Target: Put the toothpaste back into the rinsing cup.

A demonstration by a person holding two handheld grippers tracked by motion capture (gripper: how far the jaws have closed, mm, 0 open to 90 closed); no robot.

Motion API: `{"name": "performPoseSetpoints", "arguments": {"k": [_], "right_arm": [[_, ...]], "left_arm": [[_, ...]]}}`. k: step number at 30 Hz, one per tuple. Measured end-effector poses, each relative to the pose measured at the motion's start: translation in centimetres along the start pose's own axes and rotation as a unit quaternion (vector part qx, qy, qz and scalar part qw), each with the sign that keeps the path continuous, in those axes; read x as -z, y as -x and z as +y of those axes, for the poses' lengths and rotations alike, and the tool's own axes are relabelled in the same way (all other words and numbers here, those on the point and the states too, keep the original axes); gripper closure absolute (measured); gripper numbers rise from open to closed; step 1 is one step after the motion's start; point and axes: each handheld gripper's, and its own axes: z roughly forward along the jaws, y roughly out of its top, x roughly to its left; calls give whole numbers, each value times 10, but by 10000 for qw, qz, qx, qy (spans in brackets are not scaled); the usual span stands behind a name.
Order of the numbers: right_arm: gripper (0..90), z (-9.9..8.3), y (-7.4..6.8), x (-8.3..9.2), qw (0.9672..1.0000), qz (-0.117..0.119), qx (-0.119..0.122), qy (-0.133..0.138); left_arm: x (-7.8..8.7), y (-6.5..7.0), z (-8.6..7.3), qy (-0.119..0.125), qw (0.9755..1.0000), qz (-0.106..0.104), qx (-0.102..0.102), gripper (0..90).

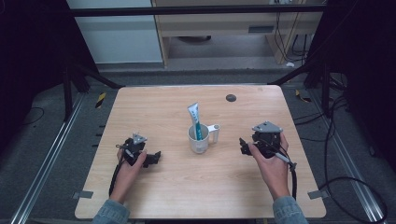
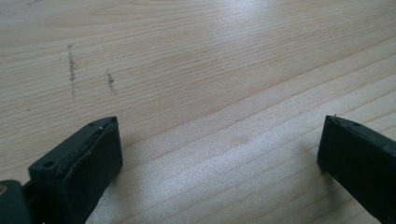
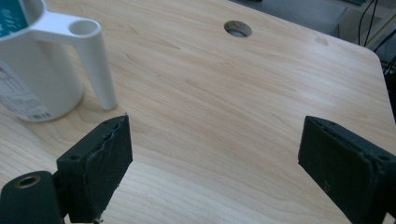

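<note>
A white cup [image 1: 200, 141] with a side handle [image 1: 214, 128] stands in the middle of the wooden table [image 1: 187, 186]. A white and teal toothpaste tube [image 1: 195, 119] stands upright in it. My left gripper [image 1: 153, 158] rests on the table to the left of the cup, its jaws pointing toward it. In the left gripper view it [image 2: 219, 126] is open over bare wood. My right gripper [image 1: 243, 146] sits to the right of the cup. Seen in its own view it [image 3: 215, 123] is open, with the cup [image 3: 37, 79] and handle [image 3: 91, 56] ahead at the upper left, apart from the jaws.
A round cable hole [image 1: 230, 98] lies in the table near its far edge, also seen from the right gripper as the hole [image 3: 237, 28]. Cables trail on the floor at the right [image 1: 345, 182]. Black frame bars stand beyond the table's far corners.
</note>
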Motion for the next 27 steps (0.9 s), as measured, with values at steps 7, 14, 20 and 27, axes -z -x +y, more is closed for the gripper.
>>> {"name": "performPoseSetpoints", "arguments": {"k": [7,14,20,27], "right_arm": [[102,-19,17,0,9999,49,-67,-97],[103,-40,24,-7,9993,209,-115,-272],[106,-61,32,-19,9981,188,-367,-468],[112,-78,39,-34,9957,72,-691,-617]], "left_arm": [[0,0,0,2,10000,-1,2,0],[0,0,0,0,10000,-1,0,0],[0,0,0,1,10000,0,0,0],[0,0,0,1,10000,0,1,0]]}}
